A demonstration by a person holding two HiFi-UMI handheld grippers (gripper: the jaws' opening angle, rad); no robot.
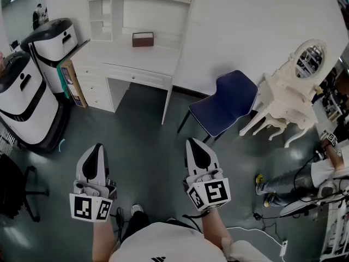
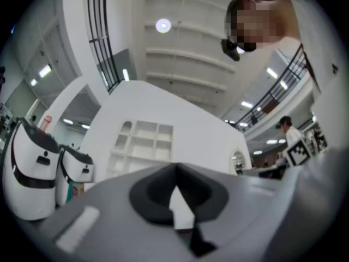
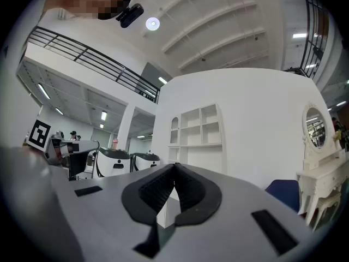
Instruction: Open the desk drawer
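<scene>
Drawer [image 1: 139,76] sat shut under the top of the white counter [image 1: 117,53] across the floor, well apart from both your grippers. A brown box [image 1: 143,39] stood on top, with a blue chair [image 1: 226,100] off to the right. You held the left gripper [image 1: 96,149] and right gripper [image 1: 193,146] out front, each with jaws together and nothing between them.

My read: you were at the approach step, with no reach started. The next move called for closing in, opening one gripper and lining it up on the drawer's pull.

The handle was too small to make out. In both gripper views the gripper's own body blocked the drawer. A side stack of drawers [image 1: 94,89] sat at the counter's left, so I couldn't tell which drawer was meant.
</scene>
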